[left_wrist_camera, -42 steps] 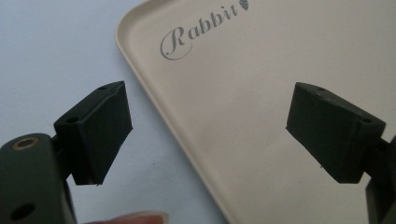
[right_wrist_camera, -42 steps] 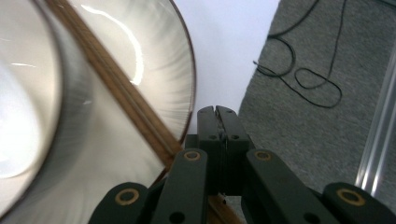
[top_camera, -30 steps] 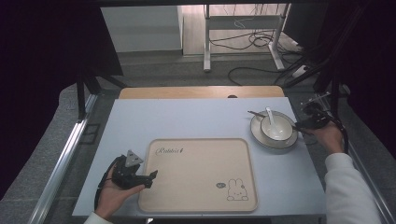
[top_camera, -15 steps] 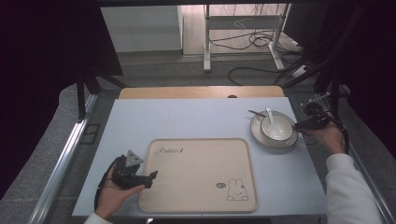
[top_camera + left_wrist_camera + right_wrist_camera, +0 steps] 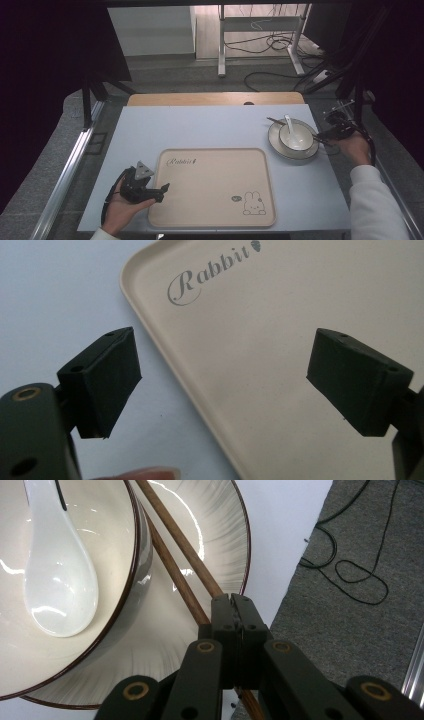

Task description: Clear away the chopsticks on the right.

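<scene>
Count: 1 beige tray (image 5: 212,187), 1 plate (image 5: 274,140), 1 bowl (image 5: 296,137) on the plate, 1 white ceramic spoon (image 5: 289,125) in the bowl, 2 wooden chopsticks (image 5: 276,121), 2 grippers.

Right gripper (image 5: 326,139): sits at the plate's right rim, far right side of the pale blue counter (image 5: 200,127). Jaws pressed together, pinching the chopsticks. Chopsticks lie across the plate, passing just beside the bowl; tips stick out past the plate's far left rim in the high view.

Left gripper (image 5: 161,192): at the tray's near left edge, jaws spread, nothing between them. In the left gripper view, 1 pad sits over bare counter and the other over the tray, with the tray rim running between.

View differences:
- Right gripper view shows the pinch itself: closed jaws on the chopsticks (image 5: 200,577), the dark brown rim line on bowl (image 5: 100,630) and plate (image 5: 220,525), spoon (image 5: 55,570) resting bowl-down. The high view is too small for that.
- Left gripper view shows the "Rabbit" lettering on the tray (image 5: 280,340) close up, plus a fingertip at the bottom edge.
- High view alone gives the layout: tray centre-front with a rabbit drawing at its near right corner, plate set well apart at right, wooden strip (image 5: 215,98) along the counter's far edge.
</scene>
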The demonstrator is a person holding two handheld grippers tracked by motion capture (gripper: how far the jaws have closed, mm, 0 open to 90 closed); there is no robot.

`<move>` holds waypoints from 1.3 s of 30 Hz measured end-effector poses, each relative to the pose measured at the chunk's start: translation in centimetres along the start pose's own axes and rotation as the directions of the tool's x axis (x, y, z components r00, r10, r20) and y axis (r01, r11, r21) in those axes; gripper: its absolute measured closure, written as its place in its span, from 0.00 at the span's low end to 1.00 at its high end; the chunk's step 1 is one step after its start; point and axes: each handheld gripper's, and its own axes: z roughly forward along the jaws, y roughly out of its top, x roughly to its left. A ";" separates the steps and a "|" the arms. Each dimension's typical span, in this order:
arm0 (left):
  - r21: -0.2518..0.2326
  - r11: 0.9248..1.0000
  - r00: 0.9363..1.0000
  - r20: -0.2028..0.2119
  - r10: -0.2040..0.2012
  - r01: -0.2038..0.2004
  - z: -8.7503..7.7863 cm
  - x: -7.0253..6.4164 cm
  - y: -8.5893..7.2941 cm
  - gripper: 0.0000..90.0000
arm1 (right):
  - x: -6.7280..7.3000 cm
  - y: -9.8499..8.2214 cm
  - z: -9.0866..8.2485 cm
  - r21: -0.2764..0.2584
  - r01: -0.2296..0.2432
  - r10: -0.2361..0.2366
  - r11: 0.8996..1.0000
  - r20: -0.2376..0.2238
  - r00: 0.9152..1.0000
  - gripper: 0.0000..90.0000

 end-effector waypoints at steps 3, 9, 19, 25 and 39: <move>0.001 1.000 1.000 0.000 0.001 -0.001 0.0 0.0 0.0 0.16 | 0.0 0.0 0.0 -0.001 0.007 -0.007 1.000 0.000 1.000 0.99; 0.002 1.000 1.000 0.000 0.000 0.000 0.0 0.0 0.0 0.16 | 0.1 -0.2 0.1 0.012 0.011 -0.011 1.000 0.000 1.000 0.96; 0.009 1.000 1.000 0.000 0.001 -0.001 0.2 0.1 0.0 0.16 | -1.4 -0.1 -1.9 0.025 0.078 -0.079 0.997 0.052 0.995 0.59; 0.016 1.000 1.000 -0.003 -0.002 0.002 0.4 0.1 -0.1 0.16 | -2.1 -0.4 -1.1 0.084 0.124 -0.127 0.989 0.032 0.991 0.60; 0.027 1.000 1.000 -0.003 -0.004 0.004 0.7 0.3 -0.2 0.16 | -2.0 -0.5 1.0 0.131 0.197 -0.195 0.972 -0.023 0.980 0.80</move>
